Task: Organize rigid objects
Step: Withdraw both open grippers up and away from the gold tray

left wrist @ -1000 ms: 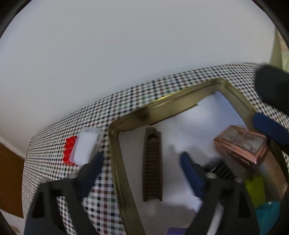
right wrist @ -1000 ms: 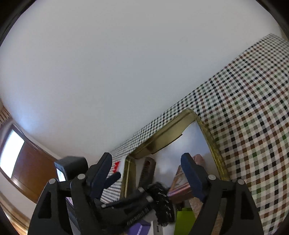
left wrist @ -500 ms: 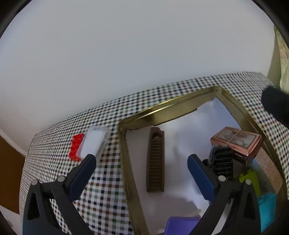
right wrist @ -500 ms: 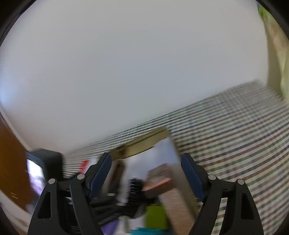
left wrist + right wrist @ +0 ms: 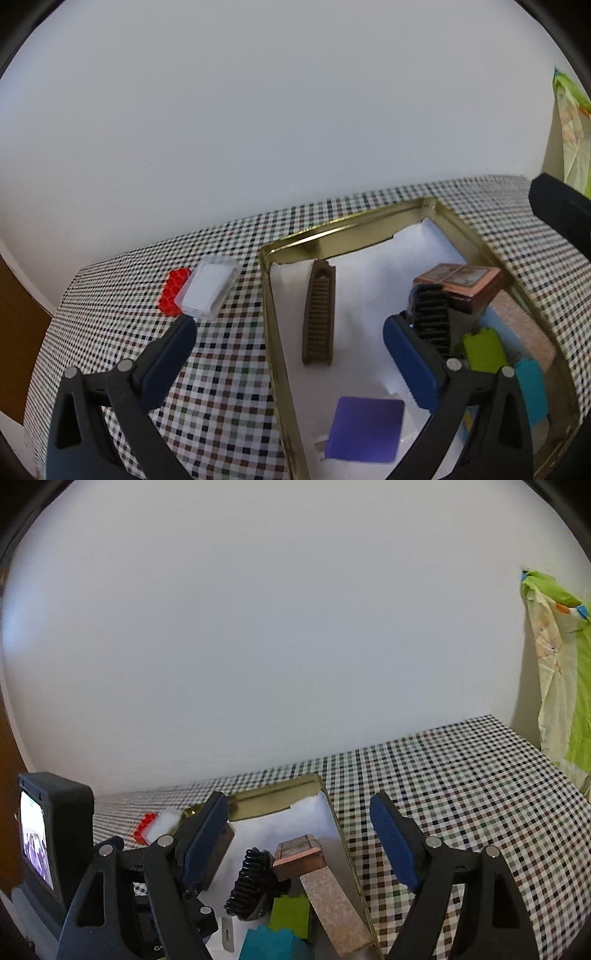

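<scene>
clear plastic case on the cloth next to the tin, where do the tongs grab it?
Across its two long sides, from above. The clear plastic case lies flat outside the gold tin; the red brick sits against one long side, so lead with its free end. Left tongs are open, nearest.

I can't read any whole words here. On my left gripper, down at seven o'clock in my right camera, some tiny white letters start with "G" but get cut off.
</scene>
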A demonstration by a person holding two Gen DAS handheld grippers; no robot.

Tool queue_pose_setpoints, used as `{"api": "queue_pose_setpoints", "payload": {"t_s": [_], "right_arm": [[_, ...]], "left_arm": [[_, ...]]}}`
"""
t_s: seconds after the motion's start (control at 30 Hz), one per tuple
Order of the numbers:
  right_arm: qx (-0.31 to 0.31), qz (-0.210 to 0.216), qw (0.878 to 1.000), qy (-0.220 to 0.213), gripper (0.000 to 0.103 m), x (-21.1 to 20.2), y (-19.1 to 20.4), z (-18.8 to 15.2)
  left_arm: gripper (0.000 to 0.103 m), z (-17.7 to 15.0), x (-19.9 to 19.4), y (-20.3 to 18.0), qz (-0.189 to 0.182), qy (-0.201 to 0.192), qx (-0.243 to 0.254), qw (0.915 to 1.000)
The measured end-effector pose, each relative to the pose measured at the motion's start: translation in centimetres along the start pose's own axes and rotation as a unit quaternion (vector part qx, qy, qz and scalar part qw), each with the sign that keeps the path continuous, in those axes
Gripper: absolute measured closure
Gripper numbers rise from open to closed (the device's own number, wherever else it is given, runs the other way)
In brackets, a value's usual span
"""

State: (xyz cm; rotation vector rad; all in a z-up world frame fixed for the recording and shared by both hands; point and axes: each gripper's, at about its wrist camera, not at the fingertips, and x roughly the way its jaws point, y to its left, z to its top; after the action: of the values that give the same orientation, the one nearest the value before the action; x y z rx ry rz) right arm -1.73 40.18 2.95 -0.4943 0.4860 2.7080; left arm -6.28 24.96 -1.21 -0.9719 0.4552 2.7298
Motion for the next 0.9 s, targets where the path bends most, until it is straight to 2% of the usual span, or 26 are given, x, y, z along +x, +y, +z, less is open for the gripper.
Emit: {"api": "queue_pose_setpoints", "payload": {"t_s": [0.1, 0.27, 0.53, 0.63, 0.77, 0.9], "right_arm": [[-0.002, -0.006, 1.0, -0.001, 0.022, -0.7, -0.5, -0.5], [-0.005, -0.02, 1.0, 0.005, 0.022, -0.8, -0.7, -1.7], [0.009, -0.041, 0.998, -0.051, 0.022, -2.9, -1.5, -2.6], [0.013, -0.052, 0.997, -0.059, 0.022, -3.5, -1.6, -3.0], [-0.001, -0.066, 0.995, -0.071, 0.022, -4.3, -1.0, -3.9], [-0.013, -0.083, 0.992, -0.09, 0.022, -5.9, -0.6, -4.5]], "left_arm": [[0.001, -0.4, -0.2, -0.3, -0.018, -0.01, -0.002, 0.9998], [0.001, -1.4, -1.4, -1.3, -0.007, -0.042, 0.016, 0.9989], [0.002, -3.5, -2.7, -2.2, -0.02, -0.09, 0.034, 0.9952], [0.002, -3.8, -3.5, -1.7, -0.028, -0.118, 0.02, 0.9925], [0.002, -4.3, -3.8, -1.2, -0.05, -0.127, 0.001, 0.9906], [0.002, -5.2, -3.9, -1.2, -0.05, -0.153, -0.004, 0.987]]}}
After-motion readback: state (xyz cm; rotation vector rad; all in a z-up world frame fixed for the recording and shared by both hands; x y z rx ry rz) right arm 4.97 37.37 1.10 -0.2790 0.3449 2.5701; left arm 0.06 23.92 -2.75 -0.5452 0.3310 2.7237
